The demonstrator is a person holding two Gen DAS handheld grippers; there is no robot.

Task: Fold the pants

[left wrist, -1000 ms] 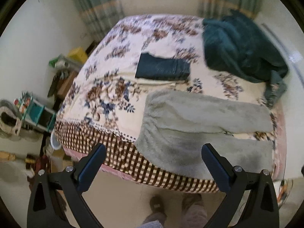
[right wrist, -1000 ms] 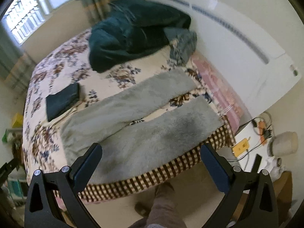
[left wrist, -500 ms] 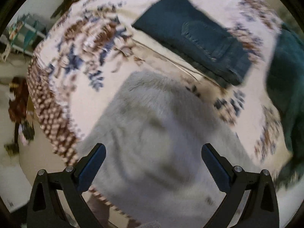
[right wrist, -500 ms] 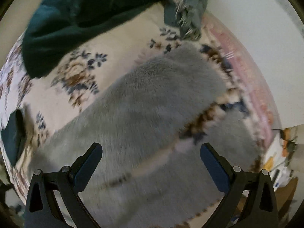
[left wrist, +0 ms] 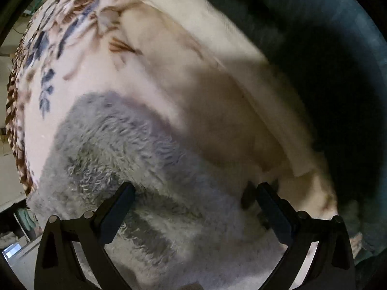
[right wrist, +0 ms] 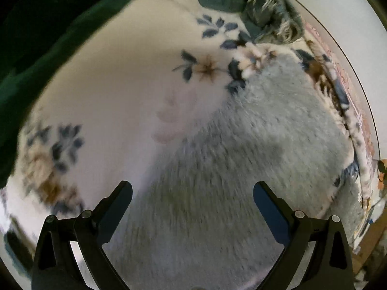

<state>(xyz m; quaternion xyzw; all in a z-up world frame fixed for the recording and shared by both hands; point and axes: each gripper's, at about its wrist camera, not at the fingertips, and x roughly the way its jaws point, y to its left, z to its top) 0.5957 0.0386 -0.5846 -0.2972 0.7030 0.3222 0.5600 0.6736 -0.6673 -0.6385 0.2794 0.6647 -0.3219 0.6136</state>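
Grey fleece pants lie flat on a flowered bedspread. In the left wrist view their waist end (left wrist: 116, 149) fills the lower left, and my left gripper (left wrist: 193, 193) hangs open close above it, its fingers wide apart. In the right wrist view a grey leg (right wrist: 254, 149) runs up to its hem at the upper right, and my right gripper (right wrist: 193, 191) is open just above the leg. Neither gripper holds any fabric.
The cream flowered bedspread (left wrist: 169, 55) lies under the pants. Dark folded jeans (left wrist: 326, 60) lie to the right in the left wrist view. A dark green blanket (right wrist: 48, 31) and a fringed cloth (right wrist: 271, 7) lie past the leg. The bed edge (right wrist: 358, 125) runs down the right.
Both grippers have dropped from well above the bed to close over the pants, the left at the waist end, the right over a leg. Both stay open.
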